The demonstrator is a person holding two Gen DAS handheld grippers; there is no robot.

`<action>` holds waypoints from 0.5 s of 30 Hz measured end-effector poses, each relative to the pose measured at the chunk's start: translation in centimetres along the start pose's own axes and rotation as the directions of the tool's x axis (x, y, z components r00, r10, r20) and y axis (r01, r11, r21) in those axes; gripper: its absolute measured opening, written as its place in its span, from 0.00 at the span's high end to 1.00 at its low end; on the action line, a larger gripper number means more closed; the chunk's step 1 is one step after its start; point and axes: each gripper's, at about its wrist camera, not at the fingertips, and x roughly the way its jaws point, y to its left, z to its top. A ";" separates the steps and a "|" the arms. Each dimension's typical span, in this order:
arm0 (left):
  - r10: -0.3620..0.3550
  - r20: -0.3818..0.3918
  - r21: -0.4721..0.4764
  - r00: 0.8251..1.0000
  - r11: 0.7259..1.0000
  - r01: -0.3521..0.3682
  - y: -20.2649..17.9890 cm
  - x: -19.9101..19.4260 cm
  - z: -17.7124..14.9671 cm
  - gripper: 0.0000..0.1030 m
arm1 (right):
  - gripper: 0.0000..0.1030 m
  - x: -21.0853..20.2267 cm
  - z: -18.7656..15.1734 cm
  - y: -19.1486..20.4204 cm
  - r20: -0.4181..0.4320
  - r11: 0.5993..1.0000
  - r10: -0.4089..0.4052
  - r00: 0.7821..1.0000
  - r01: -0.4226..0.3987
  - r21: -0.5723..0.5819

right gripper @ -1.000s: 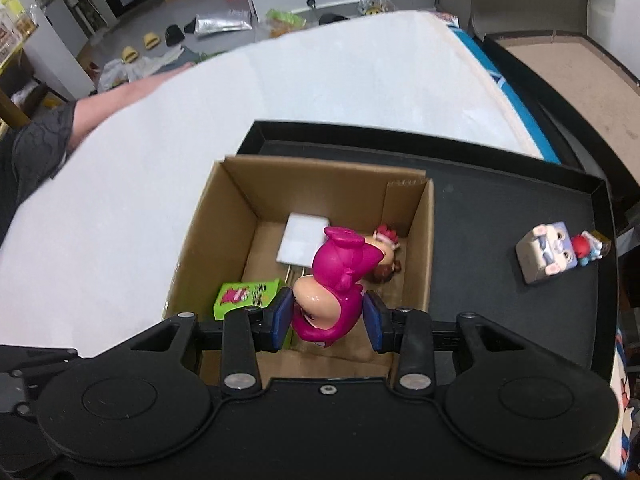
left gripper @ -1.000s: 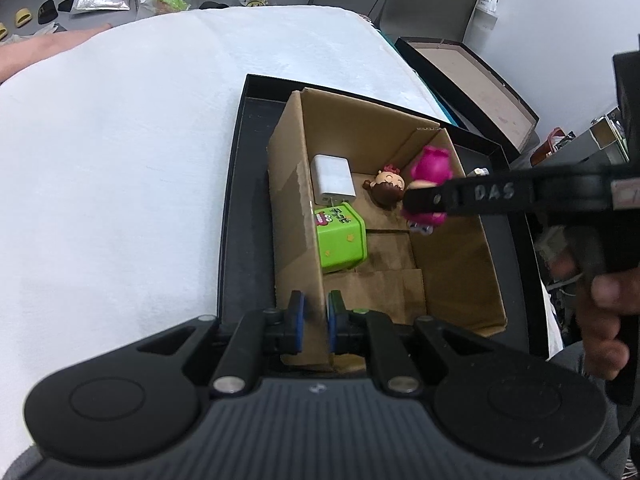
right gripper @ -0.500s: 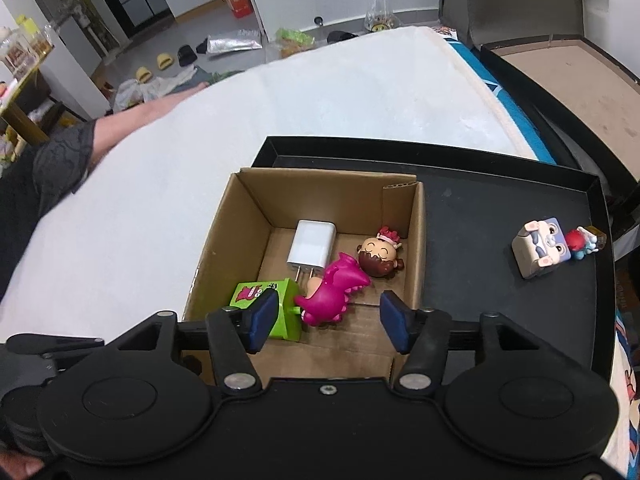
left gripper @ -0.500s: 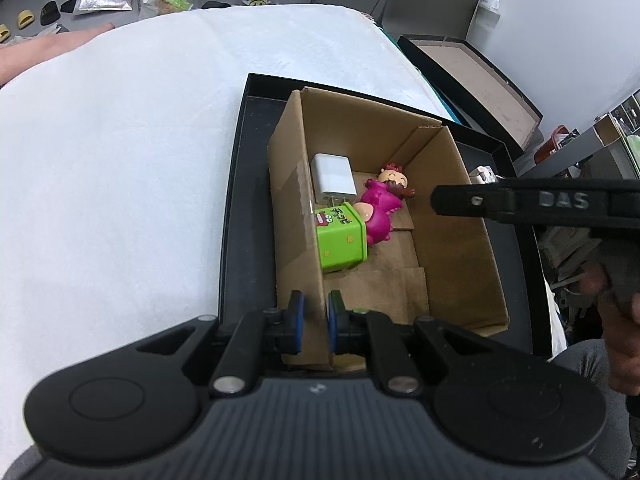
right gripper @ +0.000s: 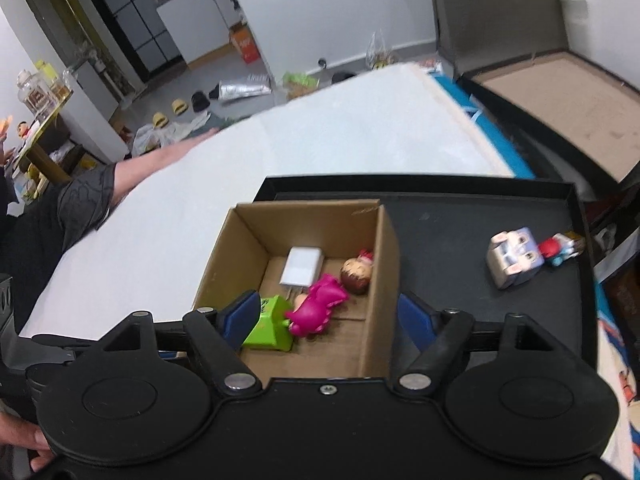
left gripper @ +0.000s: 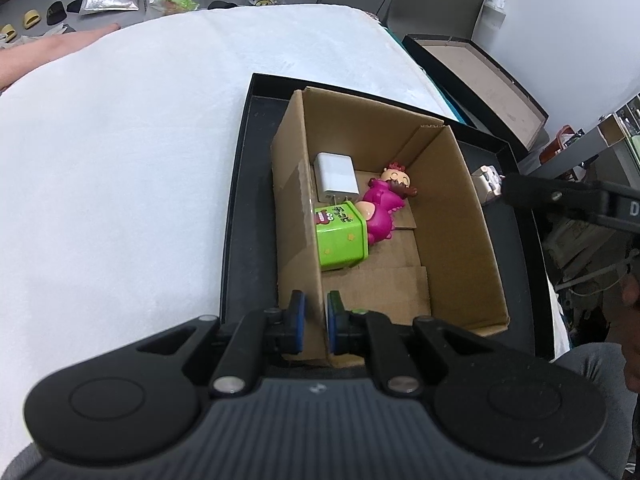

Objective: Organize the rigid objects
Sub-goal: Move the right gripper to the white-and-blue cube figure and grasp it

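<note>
The left gripper (left gripper: 315,316) is clamping the cardboard box (left gripper: 452,216) wall. The right gripper (right gripper: 328,316) is opening empty above the pink toy (right gripper: 318,306) lying inside that box.

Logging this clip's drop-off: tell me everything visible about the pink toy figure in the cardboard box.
The pink toy figure looks like glossy moulded plastic, magenta with a peach belly patch and a jagged ridge. It lies on its side on the cardboard box floor, against the green box and the brown-haired doll head. Nothing grips it.
</note>
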 end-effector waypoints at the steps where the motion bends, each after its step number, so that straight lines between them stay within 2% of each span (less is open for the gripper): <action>1: 0.004 -0.002 0.001 1.000 1.000 -0.004 -0.1 0.0 0.0 0.90 | 0.26 -0.2 -0.1 -0.3 0.010 1.000 -0.002 1.000 0.002 0.006; 6: 0.034 -0.012 0.007 0.999 0.999 -0.033 -0.5 0.2 0.0 0.90 | 0.21 -1.1 -0.6 -2.9 0.040 0.997 -0.011 0.999 0.008 0.082; 11: 0.047 -0.016 0.020 0.999 0.999 -0.046 -0.9 0.2 -0.1 0.90 | 0.21 -1.6 -1.4 -5.5 0.052 0.989 -0.081 0.995 0.074 0.125; 15: 0.056 -0.012 0.022 0.998 0.998 -0.056 -1.0 0.2 -0.1 0.90 | 0.21 -1.9 -1.9 -7.4 0.057 0.984 -0.077 0.995 0.067 0.167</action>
